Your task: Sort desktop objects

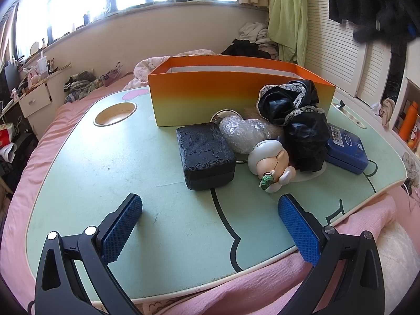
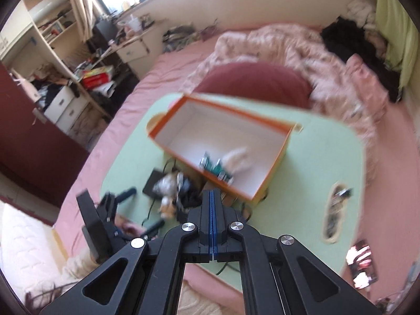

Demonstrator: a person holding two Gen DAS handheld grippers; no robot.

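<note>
Orange box (image 2: 223, 144) lies ahead of the right gripper (image 2: 213, 210), pressed together empty; left gripper (image 1: 210, 225) spread over the bench (image 1: 105, 183).

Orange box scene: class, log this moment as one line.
left gripper: open, empty | right gripper: shut, empty | orange box: holds a few items | black case: on table, outside box

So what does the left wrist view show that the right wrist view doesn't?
Only the left wrist view: the black case, bubble-wrapped bundle, figurine and blue tin sharply, plus the left gripper with its jaws open. Only the right wrist view: the box's inside, holding a white and green item, and the right gripper with its jaws shut and empty. Both: the orange box on the green table.
</note>
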